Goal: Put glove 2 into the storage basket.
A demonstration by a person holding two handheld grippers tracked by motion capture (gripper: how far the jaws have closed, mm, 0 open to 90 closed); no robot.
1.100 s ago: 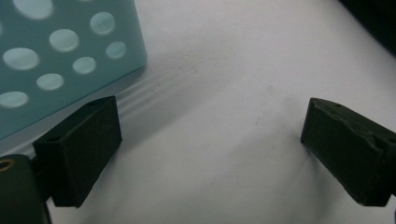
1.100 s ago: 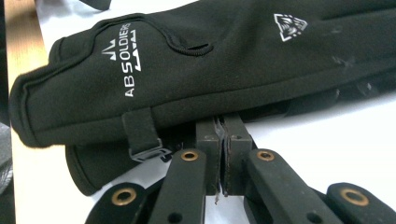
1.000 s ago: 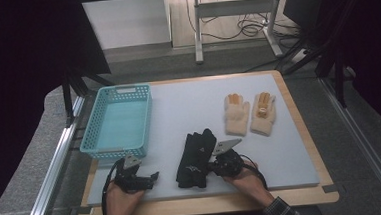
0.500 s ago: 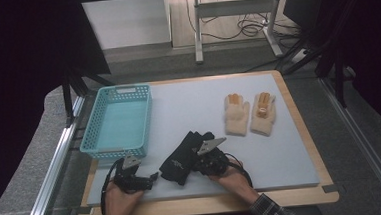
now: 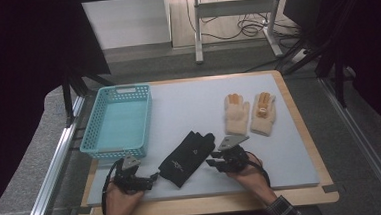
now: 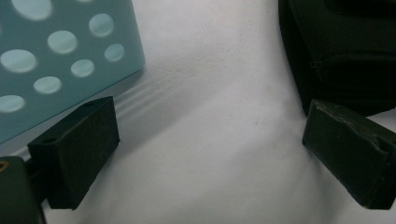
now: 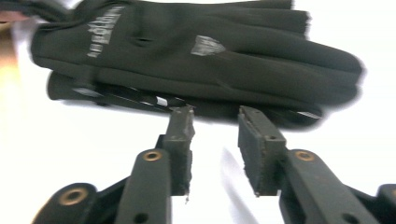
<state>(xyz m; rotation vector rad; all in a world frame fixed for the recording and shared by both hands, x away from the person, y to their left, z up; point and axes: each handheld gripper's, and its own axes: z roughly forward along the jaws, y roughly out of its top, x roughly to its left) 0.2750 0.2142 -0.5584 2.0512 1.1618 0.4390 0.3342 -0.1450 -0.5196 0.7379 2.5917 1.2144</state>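
Black gloves point(image 5: 187, 157) lie stacked on the near middle of the white mat point(image 5: 188, 107), tilted with fingers toward the far right. The right gripper point(image 5: 216, 162) sits just right of them; its jaws have just been opening, now a narrow gap apart with nothing between, tips just short of the gloves' edge. The left gripper point(image 5: 153, 178), near left, stands wide and empty beside the cuff. Farther left rests a teal basket point(image 5: 92, 147); far right lie two cream gloves point(image 5: 250, 115).

Left tongs point(image 5: 154, 177) wide open, low over table; right tongs point(image 5: 211, 162) just opening, nothing between.
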